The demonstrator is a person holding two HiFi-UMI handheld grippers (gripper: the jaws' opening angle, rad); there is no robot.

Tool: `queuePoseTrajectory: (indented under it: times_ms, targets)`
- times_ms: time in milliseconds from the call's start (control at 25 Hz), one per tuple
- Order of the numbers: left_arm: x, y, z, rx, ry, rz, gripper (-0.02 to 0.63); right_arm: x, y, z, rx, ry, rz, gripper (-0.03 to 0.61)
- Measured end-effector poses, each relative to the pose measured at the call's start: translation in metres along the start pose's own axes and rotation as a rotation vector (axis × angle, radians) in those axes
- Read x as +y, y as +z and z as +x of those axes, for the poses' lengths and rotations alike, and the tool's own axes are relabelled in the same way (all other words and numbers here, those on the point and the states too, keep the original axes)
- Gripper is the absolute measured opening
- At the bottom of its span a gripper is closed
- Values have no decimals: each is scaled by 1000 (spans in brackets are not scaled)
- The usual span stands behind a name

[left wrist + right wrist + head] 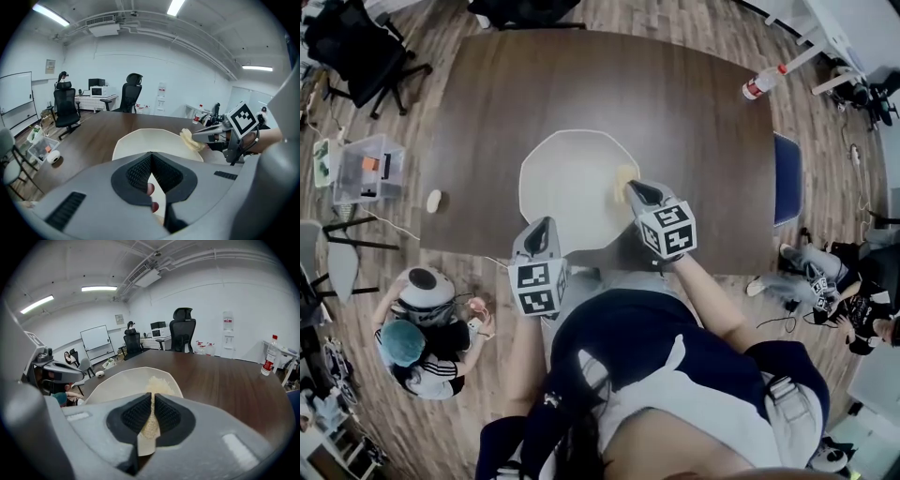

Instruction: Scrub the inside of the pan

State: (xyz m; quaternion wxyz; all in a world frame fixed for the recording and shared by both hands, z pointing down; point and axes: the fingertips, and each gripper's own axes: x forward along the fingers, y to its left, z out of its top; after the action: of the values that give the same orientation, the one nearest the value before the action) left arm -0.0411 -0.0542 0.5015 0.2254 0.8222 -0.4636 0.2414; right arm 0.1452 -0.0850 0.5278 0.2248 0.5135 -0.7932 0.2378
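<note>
Clamping sponge (151, 425) over pan (562, 187), right jaws, left jaws together, bottle (761, 84) well apart

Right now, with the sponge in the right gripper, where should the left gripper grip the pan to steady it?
Probably the near-left rim of the pan, approached from the person's side. The pan lies flat and wide, so only its thin raised edge fits between jaws, and that stretch is nearest the left gripper, which is shut and must open first.
</note>
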Motion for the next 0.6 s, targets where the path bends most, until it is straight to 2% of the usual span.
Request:
queuePoseTrajectory:
  times_ms: [440,600]
  targets:
    - [54,-39,-2,85,144,-105,5,54,-13,21,62,144,-69,18]
    - [61,-48,-4,110,157,-116,5,66,-17,24,80,192,-93,18]
